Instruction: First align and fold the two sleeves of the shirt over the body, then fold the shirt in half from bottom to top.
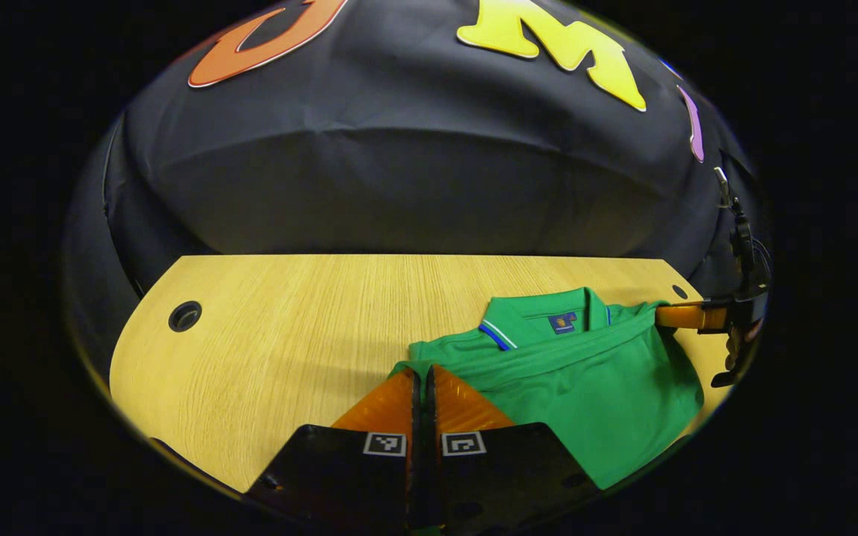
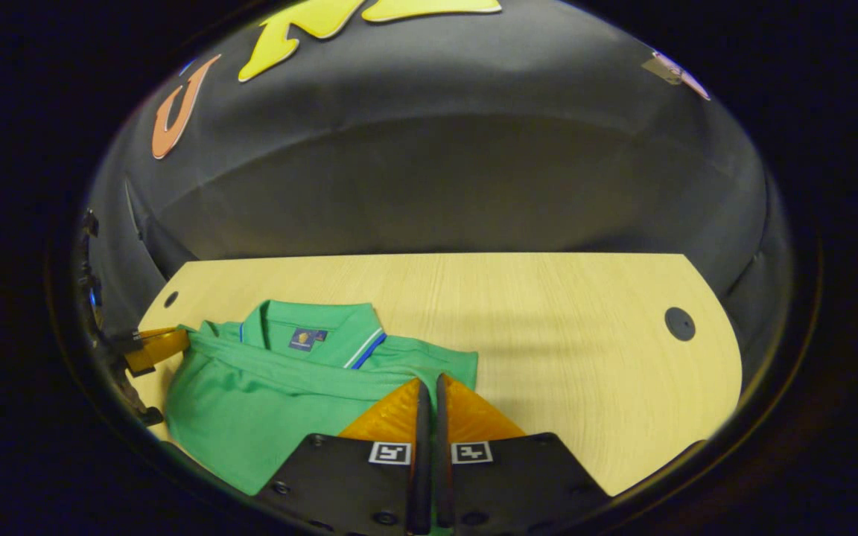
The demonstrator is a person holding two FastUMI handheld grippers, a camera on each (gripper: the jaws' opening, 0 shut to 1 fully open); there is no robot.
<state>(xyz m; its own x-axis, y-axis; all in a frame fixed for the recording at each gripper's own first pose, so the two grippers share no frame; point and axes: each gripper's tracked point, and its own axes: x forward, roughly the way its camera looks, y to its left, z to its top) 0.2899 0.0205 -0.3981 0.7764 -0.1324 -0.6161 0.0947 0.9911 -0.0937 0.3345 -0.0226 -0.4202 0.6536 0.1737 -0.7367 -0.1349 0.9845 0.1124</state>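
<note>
Both grippers, left (image 1: 423, 381) and right (image 2: 429, 388), pinch the shirt (image 1: 585, 372) hem at their tips (likely completing the upward fold).

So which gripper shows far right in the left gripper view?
The right gripper, at the green polo shirt's shoulder; the left gripper is bottom centre.

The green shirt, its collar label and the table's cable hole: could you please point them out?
green shirt (image 1: 608, 402): left gripper view, folded body.
collar label (image 2: 307, 339): right gripper view, its middle.
cable hole (image 2: 680, 324): right gripper view, its centre.
</note>
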